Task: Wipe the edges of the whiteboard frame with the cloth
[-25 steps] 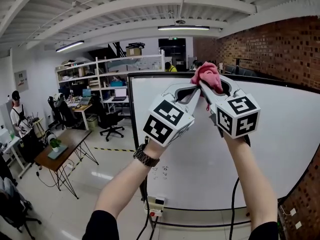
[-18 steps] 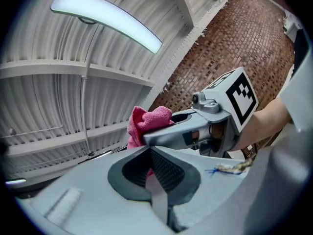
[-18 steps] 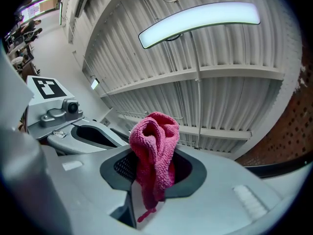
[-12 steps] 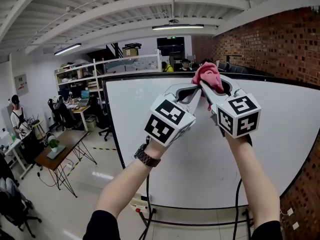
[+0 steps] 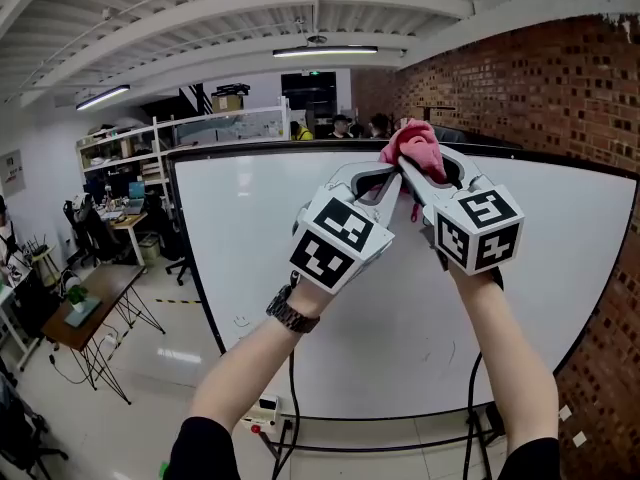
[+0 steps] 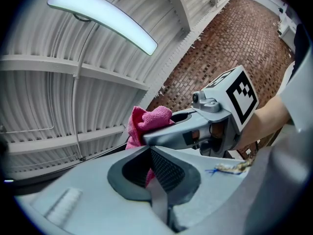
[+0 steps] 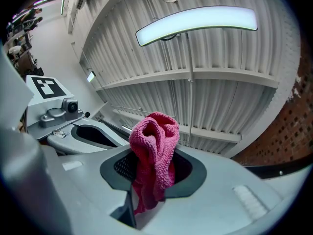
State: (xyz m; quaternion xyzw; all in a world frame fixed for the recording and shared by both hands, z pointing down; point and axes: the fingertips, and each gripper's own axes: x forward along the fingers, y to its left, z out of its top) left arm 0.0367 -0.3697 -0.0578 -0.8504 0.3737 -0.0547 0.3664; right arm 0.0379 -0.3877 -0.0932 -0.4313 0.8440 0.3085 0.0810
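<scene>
Bunching up out of the right gripper (image 5: 412, 171), the pink terry cloth (image 5: 414, 146) is pinched between that gripper's two dark ribbed pads. Its crumpled head stands above them and a thin tail hangs below, as the right gripper view shows (image 7: 153, 151). In the head view the cloth sits level with the top edge of the black whiteboard frame (image 5: 270, 148); whether it touches the frame cannot be told.

The left gripper (image 5: 377, 184) is raised just beside the right one, its tips pointing at the cloth. In the left gripper view its pads are pressed together with nothing clamped between them. A sliver of the pink cloth (image 6: 146, 123) shows past them, next to the grey body of the right gripper (image 6: 195, 129). Both marker cubes face the head camera, and a dark wristwatch (image 5: 291, 311) sits on the left forearm.

Behind the grippers the large white whiteboard (image 5: 330, 308) stands on the pale floor, with a black cable (image 5: 291, 398) hanging in front of its lower part. A red brick wall (image 5: 540, 78) runs along its right. A long ceiling lamp (image 5: 325, 51) glows overhead among white beams. To the left, well apart, are white shelves (image 5: 150, 138) and a wooden desk on thin black legs (image 5: 95, 293).
</scene>
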